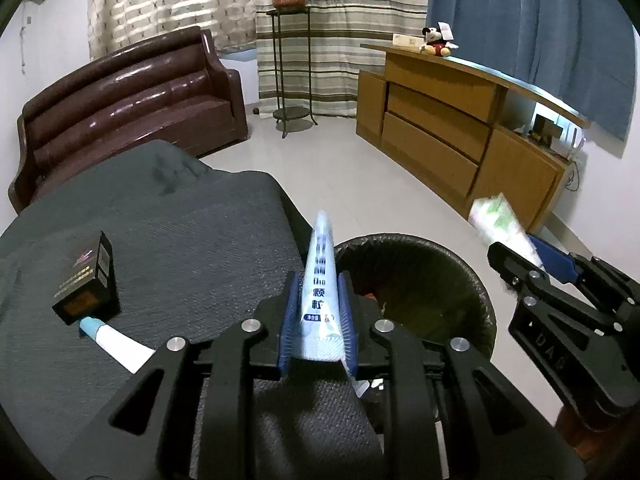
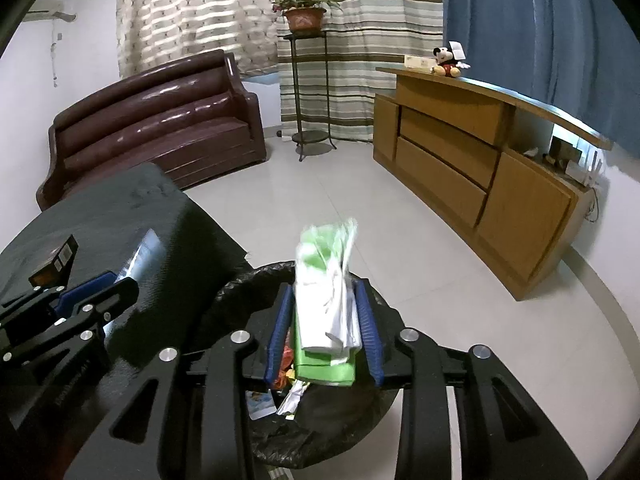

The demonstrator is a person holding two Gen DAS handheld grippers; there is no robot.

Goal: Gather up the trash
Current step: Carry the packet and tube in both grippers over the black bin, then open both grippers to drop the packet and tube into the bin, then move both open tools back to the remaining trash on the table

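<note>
The left gripper (image 1: 316,320), fingers clasping a pale blue sachet (image 1: 322,280) at the bin (image 1: 472,272) rim, may drop it outside, while the right gripper (image 2: 324,332), fingers beside a green packet (image 2: 326,312) without visibly pressing it, hangs over the opening.

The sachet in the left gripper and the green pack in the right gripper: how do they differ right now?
The sachet is pale blue with dark print, slim and tapering; the green pack is green and white, bulkier and crumpled. The sachet sits sharp between the left gripper pads beside the bin rim; the green pack, blurred, sits in the right gripper directly over the bin. Both point forward.
</note>
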